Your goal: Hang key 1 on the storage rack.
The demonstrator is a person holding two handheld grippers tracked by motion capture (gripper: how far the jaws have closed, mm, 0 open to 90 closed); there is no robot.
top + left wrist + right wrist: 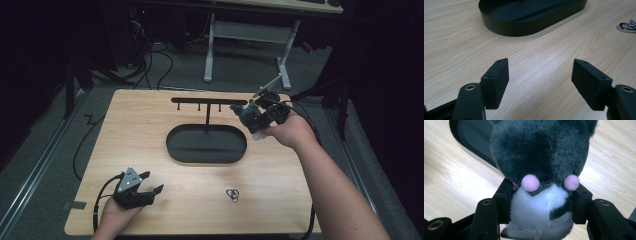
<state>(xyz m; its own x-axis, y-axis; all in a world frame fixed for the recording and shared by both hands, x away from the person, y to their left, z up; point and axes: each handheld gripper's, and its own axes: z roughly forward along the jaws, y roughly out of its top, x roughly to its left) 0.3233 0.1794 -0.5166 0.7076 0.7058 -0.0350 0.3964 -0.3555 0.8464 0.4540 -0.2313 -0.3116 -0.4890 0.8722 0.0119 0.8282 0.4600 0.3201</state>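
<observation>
High view, setting: a light wooden table (pixel 150 135) seen from above, with dark floor around it and a person's forearms reaching in from the bottom edge.
Left gripper (pixel 149 189): low on the table near the front left corner, held in the person's left hand (pixel 114 216), with a grey three-cornered plate on top.
Left gripper, state: jaws spread wide apart with nothing between them; the left gripper view shows bare wood grain in the gap.
Black stand (pixel 207 106): an upright post with a horizontal bar on top carrying small pegs, rising from the far side of the tray.
Black oval tray (pixel 206 146): at the middle of the table, shallow and dark; its curved wall also shows ahead of the open jaws in the left gripper view (pixel 524 25).
Metal ring clip (pixel 232 194): small and shiny, lying flat on the wood near the front edge, right of the left gripper and well apart from the tray (its exact shape is too small to tell).
Plush toy (pixel 247 114): dark grey fur, white belly and two small pink pompoms, held in the air just beside the right end of the stand's bar, above the tray's far right edge.
Right gripper (pixel 260 116): raised over the table's far right part, held in the person's right hand (pixel 287 131).
Right gripper, state: clamped on the plush toy (pixel 541 202), one jaw pressing each side of the white belly.
</observation>
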